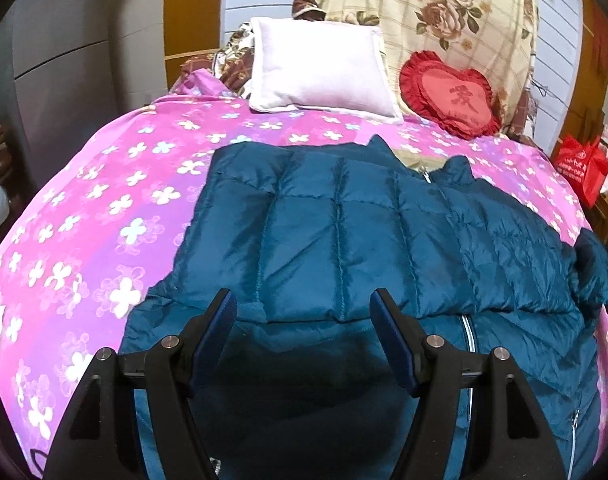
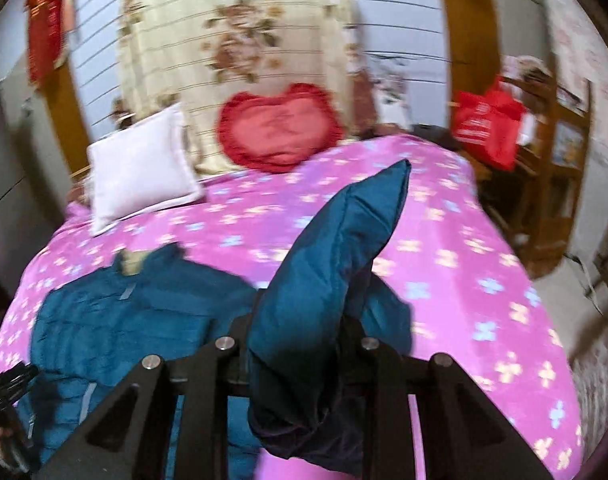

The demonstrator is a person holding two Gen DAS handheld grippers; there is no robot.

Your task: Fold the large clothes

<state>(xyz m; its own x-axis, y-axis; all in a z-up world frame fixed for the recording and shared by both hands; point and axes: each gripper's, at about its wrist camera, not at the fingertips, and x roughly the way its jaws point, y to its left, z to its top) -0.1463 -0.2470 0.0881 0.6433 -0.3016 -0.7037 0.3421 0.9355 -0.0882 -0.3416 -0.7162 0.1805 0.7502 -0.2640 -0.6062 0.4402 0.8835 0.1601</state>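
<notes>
Lying spread across the pink flowered bed cover is the teal puffer jacket, front up, one side already folded over the middle, its zipper running down near the bottom edge. The left gripper hovers just above the folded edge, its fingers spread wide with nothing between them. Over on the other side, the right gripper has its fingers clamped tight on the jacket's sleeve, which stands lifted off the bed and sticks up across that view, hiding much of the bedding behind it. The picture there is smeared with motion blur. Up at the head of the bed sit a pale pillow and a red heart-shaped cushion, both well apart from the jacket, with a cream floral blanket draped behind them. A red bag sits off the bed's right side, beside wooden furniture. A grey wardrobe stands to the left.
</notes>
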